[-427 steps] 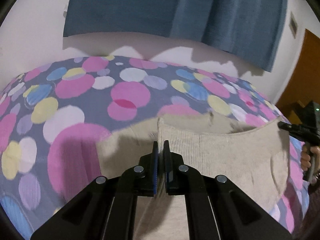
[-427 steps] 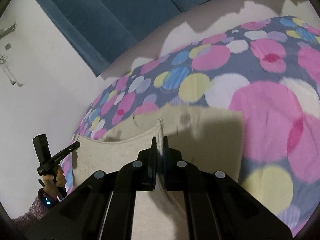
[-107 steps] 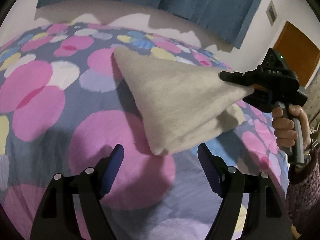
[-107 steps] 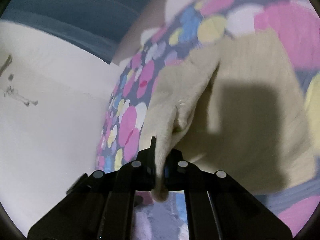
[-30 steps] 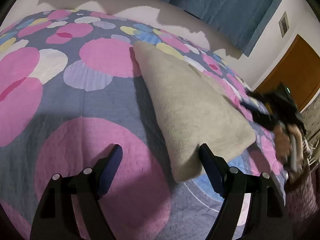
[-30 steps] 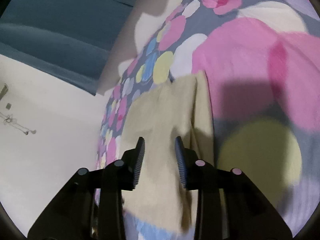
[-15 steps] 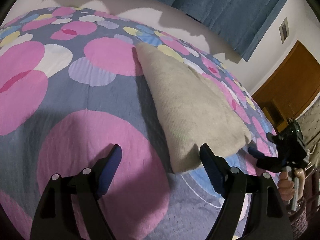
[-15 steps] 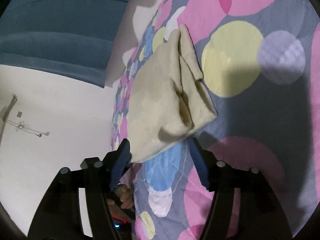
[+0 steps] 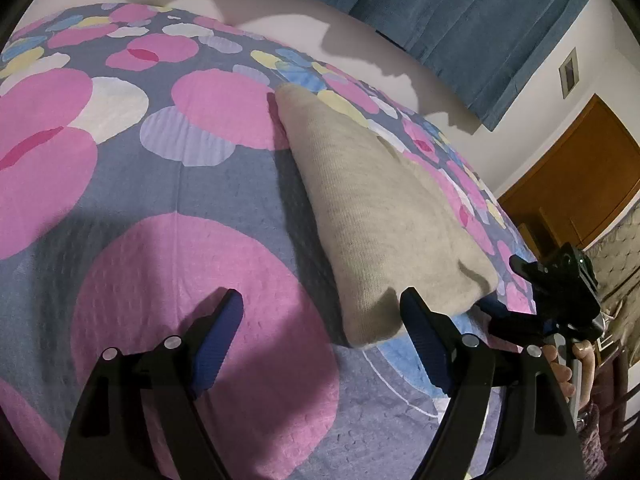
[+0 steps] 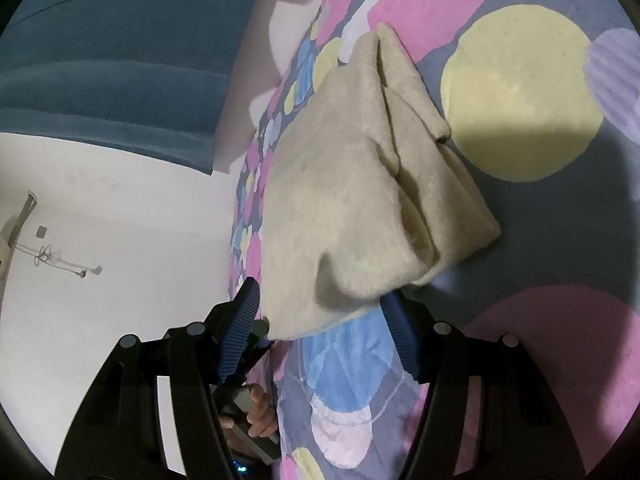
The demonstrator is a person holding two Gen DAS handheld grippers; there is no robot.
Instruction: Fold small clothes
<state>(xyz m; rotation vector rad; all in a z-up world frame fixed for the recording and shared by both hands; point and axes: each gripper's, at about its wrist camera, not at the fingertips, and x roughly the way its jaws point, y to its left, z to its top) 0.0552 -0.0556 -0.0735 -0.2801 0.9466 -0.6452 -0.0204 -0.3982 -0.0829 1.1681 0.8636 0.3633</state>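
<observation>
A beige knit garment [image 9: 372,204] lies folded into a compact bundle on the spotted bedspread [image 9: 180,184]. It also shows in the right wrist view [image 10: 352,196], with stacked folded layers along its right edge. My left gripper [image 9: 322,334] is open and empty, just short of the bundle's near corner. My right gripper [image 10: 320,332] is open and empty, its jaws either side of the bundle's near end without touching it. The right gripper also shows in the left wrist view [image 9: 560,296], past the bundle's right end.
A pale wall and blue curtain [image 9: 460,4] stand behind the bed. A brown wooden door [image 9: 580,192] is at the right. The bed's edge [image 10: 240,208] runs along a white wall in the right wrist view, where the hand holding the left gripper [image 10: 256,412] shows.
Both grippers held the garment earlier and have let go. The right gripper has opened and drawn back from the bundle. The bundle lies still over the last half second.
</observation>
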